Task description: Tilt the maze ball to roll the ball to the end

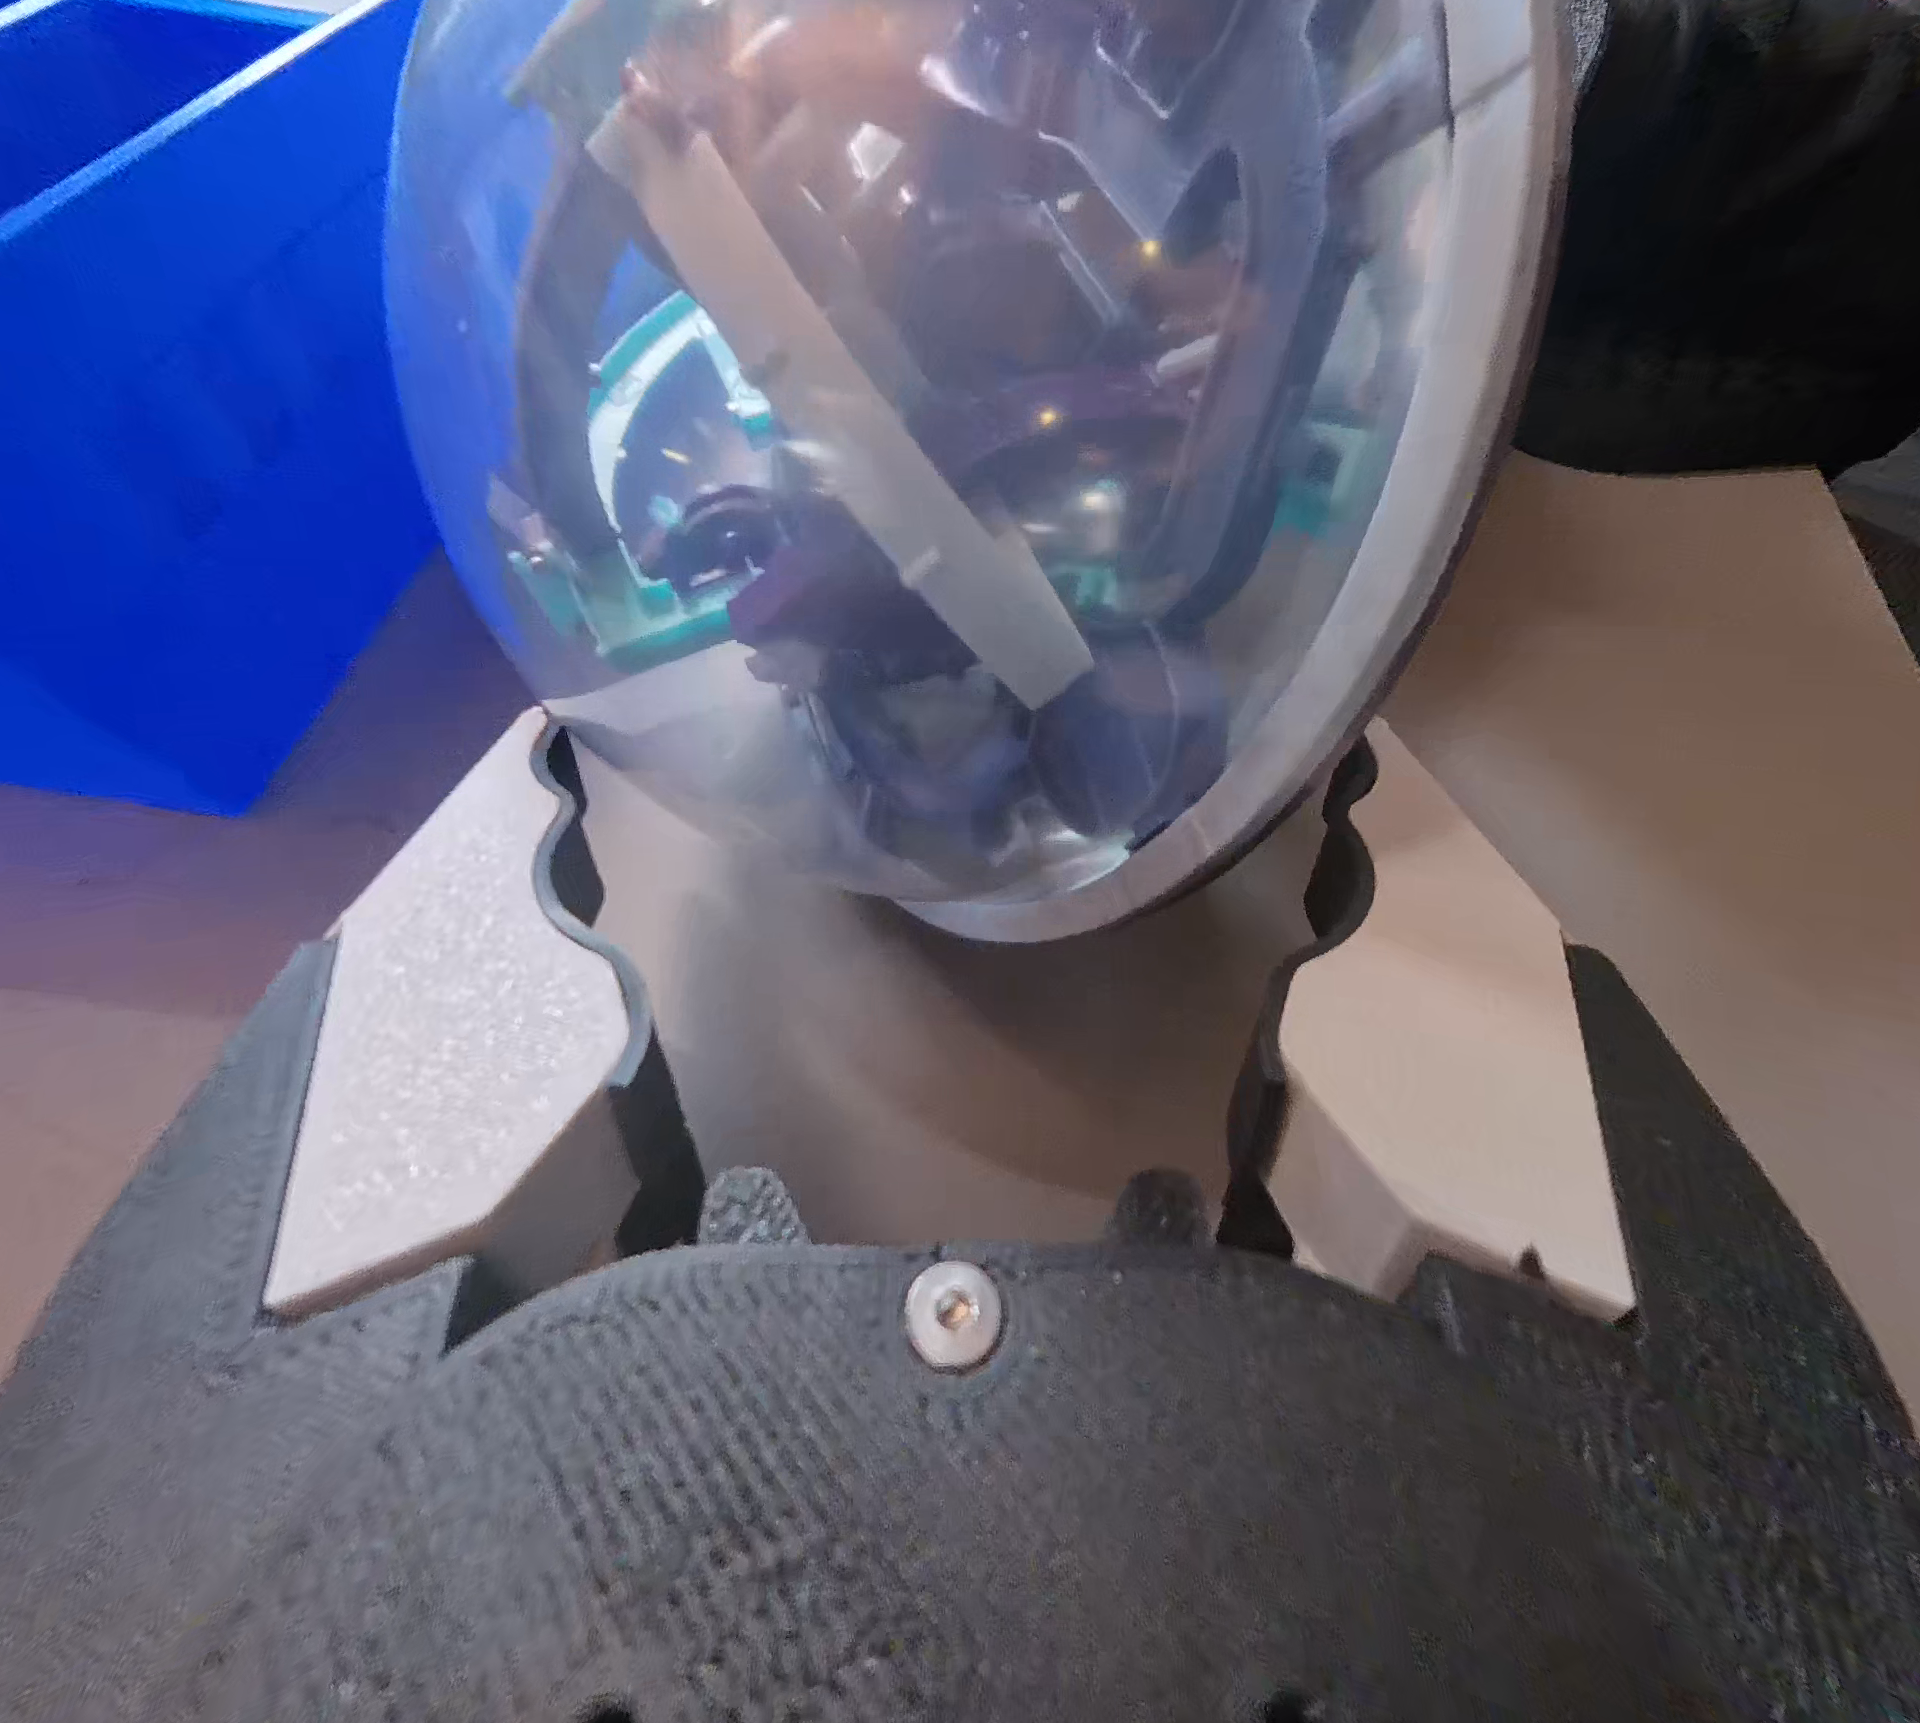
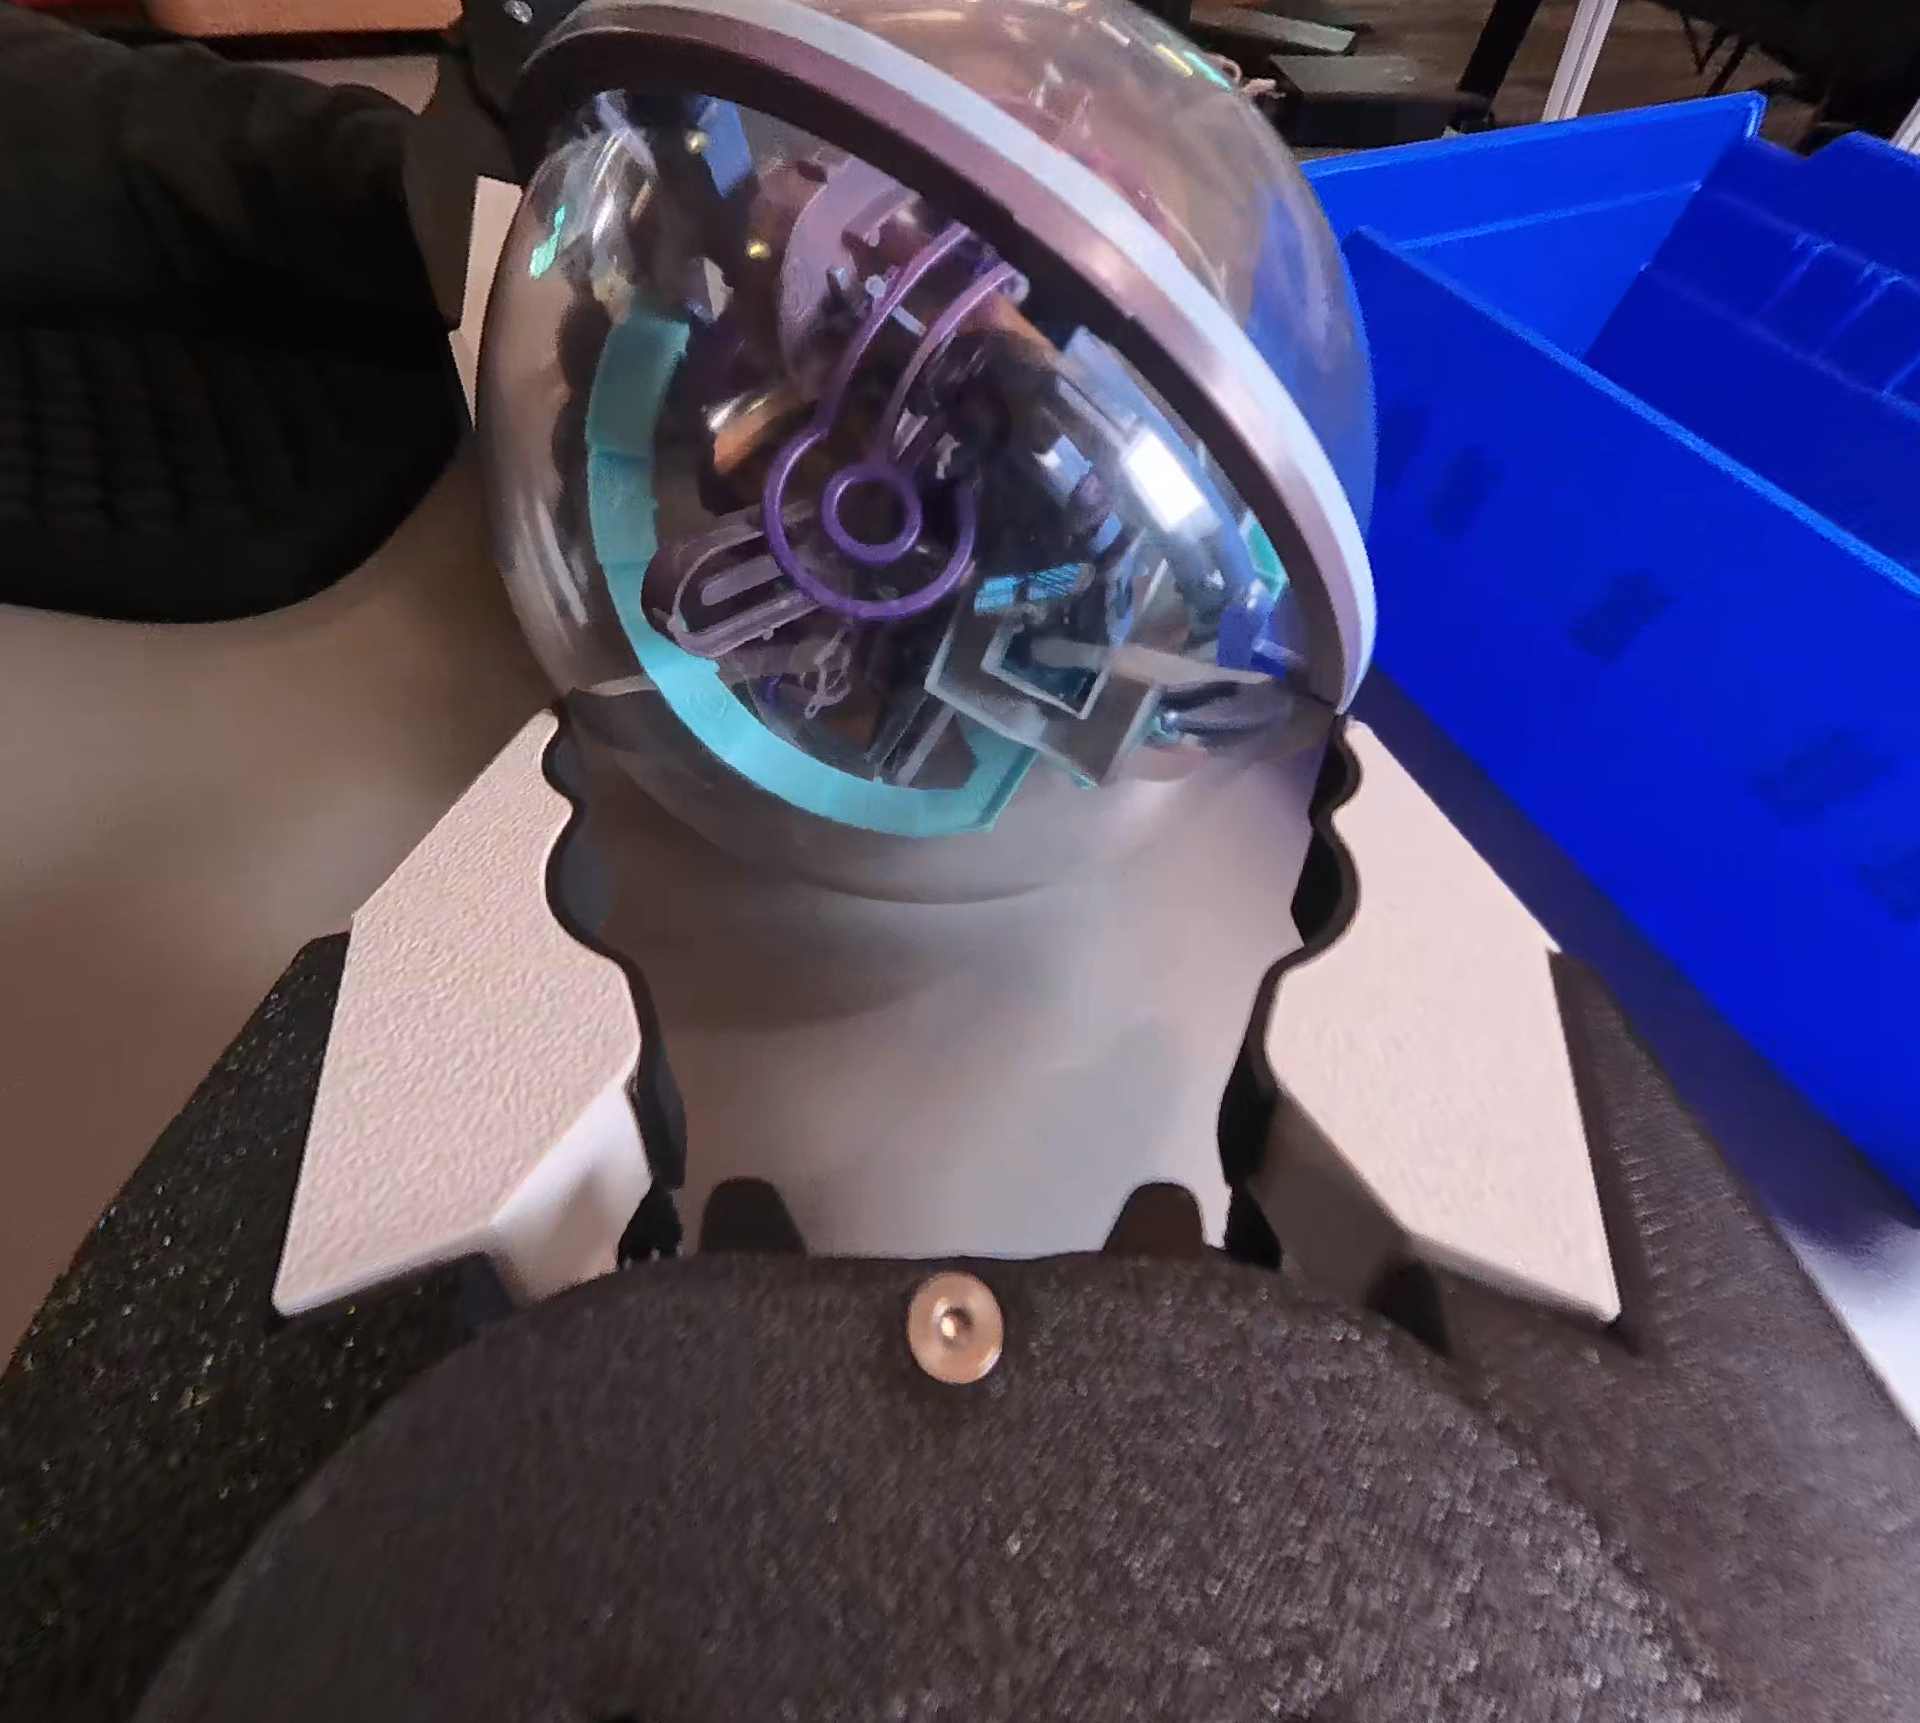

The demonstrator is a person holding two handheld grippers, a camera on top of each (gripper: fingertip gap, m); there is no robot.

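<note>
In the left wrist view, a blue bin (image 1: 197, 385) is seen at the left edge, standing on the pale surface (image 1: 1621, 738). At centre, the maze ball (image 1: 935, 343), a clear sphere with a grey seam band running down its right side, is held between the tips of the left claw (image 1: 951, 800), whose two fingers are spread wide and pressed against its lower sides. The small ball inside cannot be made out.

In the right wrist view, a dark padded shape is seen at the left edge. At centre, the maze ball (image 2: 914, 447) is gripped low on its sides by the widely spread right claw (image 2: 945, 769); teal and purple tracks are visible inside. The blue bin (image 2: 1662, 530) lies at the right, just beside the sphere.
</note>
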